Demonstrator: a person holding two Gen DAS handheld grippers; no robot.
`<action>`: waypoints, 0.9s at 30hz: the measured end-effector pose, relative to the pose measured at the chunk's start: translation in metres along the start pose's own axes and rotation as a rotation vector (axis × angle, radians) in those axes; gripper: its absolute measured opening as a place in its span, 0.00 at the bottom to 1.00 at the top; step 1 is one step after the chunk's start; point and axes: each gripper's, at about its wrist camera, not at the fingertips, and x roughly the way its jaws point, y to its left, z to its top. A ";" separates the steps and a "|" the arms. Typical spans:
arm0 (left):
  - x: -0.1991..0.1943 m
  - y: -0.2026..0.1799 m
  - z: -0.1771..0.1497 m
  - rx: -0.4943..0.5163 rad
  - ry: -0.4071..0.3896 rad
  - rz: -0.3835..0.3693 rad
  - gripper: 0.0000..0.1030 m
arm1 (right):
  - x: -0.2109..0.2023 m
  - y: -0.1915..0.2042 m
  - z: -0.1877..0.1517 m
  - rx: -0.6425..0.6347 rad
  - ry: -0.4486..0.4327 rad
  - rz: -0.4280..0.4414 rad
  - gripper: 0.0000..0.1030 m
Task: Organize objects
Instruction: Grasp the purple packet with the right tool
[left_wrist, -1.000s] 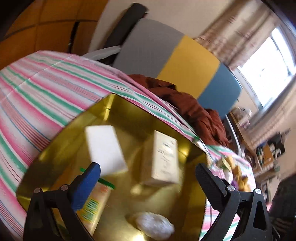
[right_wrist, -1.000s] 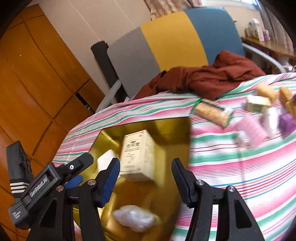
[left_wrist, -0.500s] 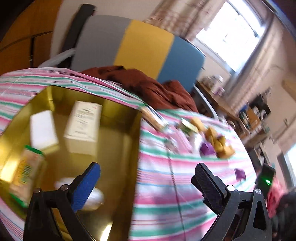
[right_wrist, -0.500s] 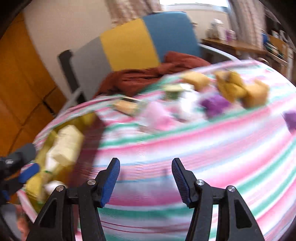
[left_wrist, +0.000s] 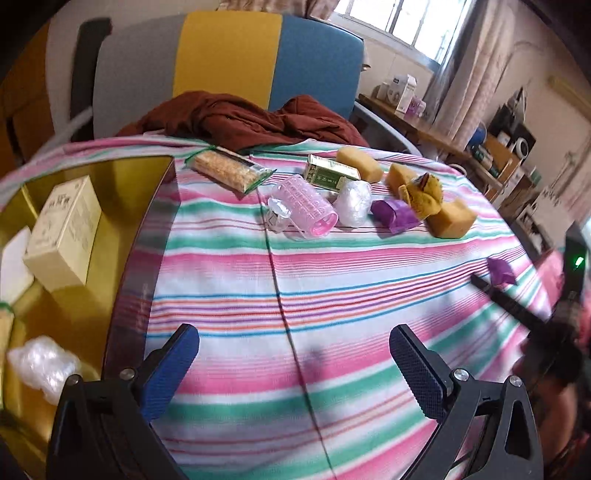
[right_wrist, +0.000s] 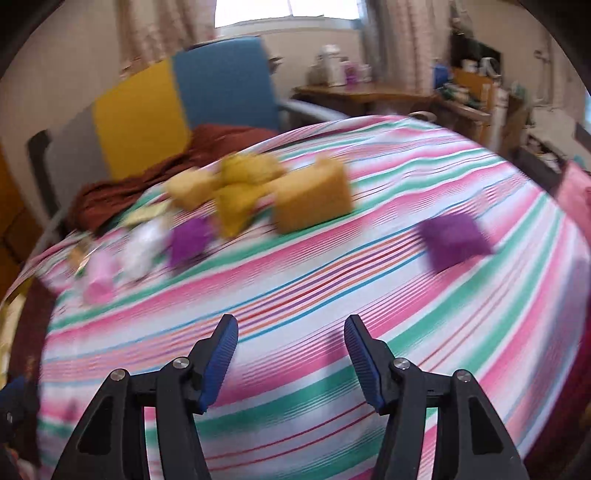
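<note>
A gold tray at the left holds a cream box, a white block and a clear plastic wad. Loose on the striped cloth lie a cracker pack, a pink roller, a green box, a white wad, a purple packet, yellow sponges and a lone purple packet. My left gripper is open and empty over bare cloth. My right gripper is open and empty, short of the blurred sponges.
A brown cloth lies at the table's far edge before a grey, yellow and blue chair. A wooden desk with clutter stands at the back right. The other gripper's black arm reaches in at the right.
Both grippers have swung right, away from the gold tray and toward the loose objects. Both stay open and empty.
</note>
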 end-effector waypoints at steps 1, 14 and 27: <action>0.002 -0.002 0.001 0.002 -0.001 0.002 1.00 | 0.001 -0.011 0.007 0.019 -0.015 -0.026 0.59; 0.006 -0.020 0.013 -0.018 -0.029 -0.018 1.00 | 0.043 -0.082 0.064 0.070 -0.019 -0.288 0.69; 0.036 -0.021 0.036 -0.091 -0.013 0.047 1.00 | 0.070 -0.098 0.058 0.107 0.040 -0.235 0.67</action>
